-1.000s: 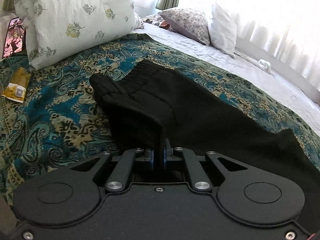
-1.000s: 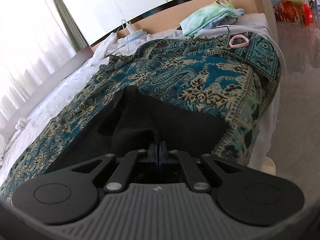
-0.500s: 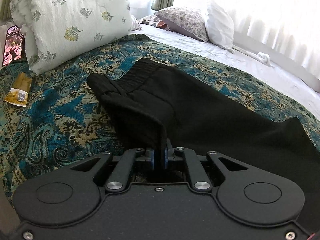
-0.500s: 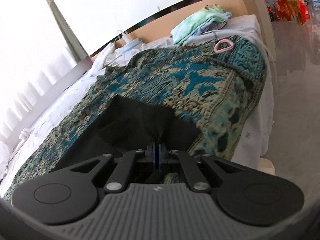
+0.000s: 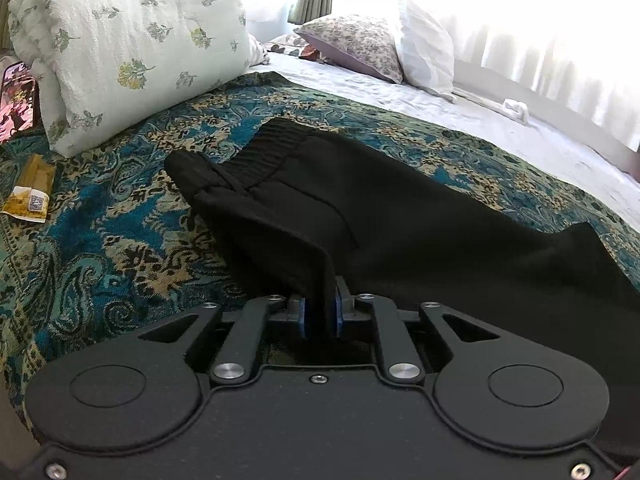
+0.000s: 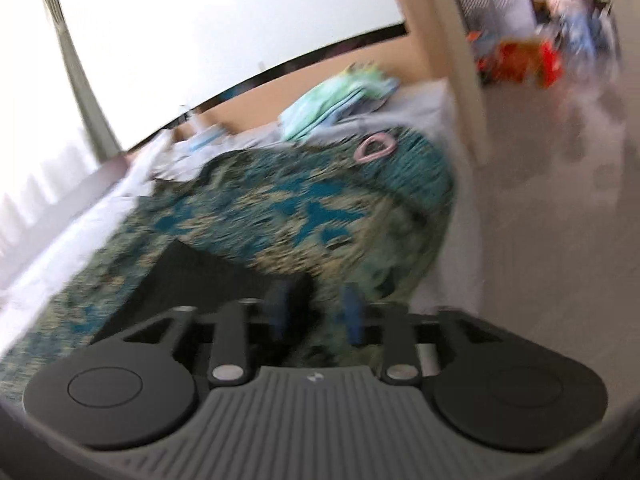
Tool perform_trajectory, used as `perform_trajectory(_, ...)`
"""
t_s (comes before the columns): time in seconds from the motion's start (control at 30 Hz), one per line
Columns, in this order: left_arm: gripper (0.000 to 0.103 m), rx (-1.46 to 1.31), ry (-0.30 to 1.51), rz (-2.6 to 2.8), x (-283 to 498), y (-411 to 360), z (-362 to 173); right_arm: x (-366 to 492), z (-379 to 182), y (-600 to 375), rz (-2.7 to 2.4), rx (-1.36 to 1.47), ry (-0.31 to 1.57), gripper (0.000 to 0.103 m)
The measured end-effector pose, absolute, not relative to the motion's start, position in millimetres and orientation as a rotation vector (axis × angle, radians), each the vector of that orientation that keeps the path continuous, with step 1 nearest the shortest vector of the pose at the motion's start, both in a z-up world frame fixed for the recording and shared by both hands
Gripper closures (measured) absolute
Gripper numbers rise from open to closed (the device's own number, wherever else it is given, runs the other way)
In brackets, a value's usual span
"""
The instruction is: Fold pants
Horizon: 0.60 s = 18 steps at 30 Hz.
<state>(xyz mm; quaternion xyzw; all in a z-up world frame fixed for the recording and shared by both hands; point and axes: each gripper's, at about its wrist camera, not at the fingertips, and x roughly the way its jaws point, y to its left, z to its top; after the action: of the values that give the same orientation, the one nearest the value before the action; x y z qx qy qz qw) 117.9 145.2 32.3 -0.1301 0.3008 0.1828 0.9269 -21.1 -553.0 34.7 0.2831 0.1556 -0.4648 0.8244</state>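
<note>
On bedspread — right tool released pants.

**What Things Are Made Of**

The pants are soft black cloth that does not shine, with a ribbed waistband at the end far from the left claw. That claw looks like dull black plastic with shiny round metal screws and blue pads. Under the pants lies a woven bedspread in blue, green and tan, a bit rough. Far ahead to the left sits a puffy, crinkly cloth pillow with flowers. The right claw has a grey ridged plastic top. Right of it, the floor looks smooth and shiny.
</note>
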Motion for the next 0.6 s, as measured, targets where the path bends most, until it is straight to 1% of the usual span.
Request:
perform_trajectory(0.07, 0.088, -0.244, 0.614, 0.368, 117, 144, 32, -25, 36, -551, -1.011, 0.579, 0.335, 0.06)
perform_trajectory(0.13, 0.083, -0.236, 0.612, 0.358, 116, 142, 33, -29, 40, -546, -1.0, 0.564, 0.319, 0.057)
perform_trajectory(0.17, 0.073, -0.241, 0.61, 0.348, 115, 142, 35, -29, 43, -542, -0.99, 0.548, 0.312, 0.05)
perform_trajectory(0.2, 0.054, -0.249, 0.603, 0.334, 113, 142, 37, -28, 46, -538, -0.978, 0.525, 0.306, 0.042)
perform_trajectory(0.23, 0.042, -0.253, 0.592, 0.334, 110, 142, 40, -26, 49, -531, -0.962, 0.499, 0.301, 0.04)
perform_trajectory(0.27, 0.026, -0.253, 0.576, 0.349, 107, 141, 43, -23, 52, -524, -0.943, 0.479, 0.297, 0.036)
perform_trajectory(0.3, 0.02, -0.251, 0.552, 0.365, 102, 142, 47, -19, 56, -517, -0.916, 0.46, 0.294, 0.033)
perform_trajectory(0.37, 0.02, -0.251, 0.522, 0.359, 95, 145, 54, -7, 62, -504, -0.859, 0.437, 0.291, 0.029)
perform_trajectory(0.47, 0.015, -0.273, 0.5, 0.356, 89, 159, 62, 15, 64, -476, -0.736, 0.4, 0.308, 0.022)
perform_trajectory(0.6, 0.015, -0.313, 0.503, 0.407, 99, 185, 62, 50, 58, -429, -0.562, 0.34, 0.346, 0.016)
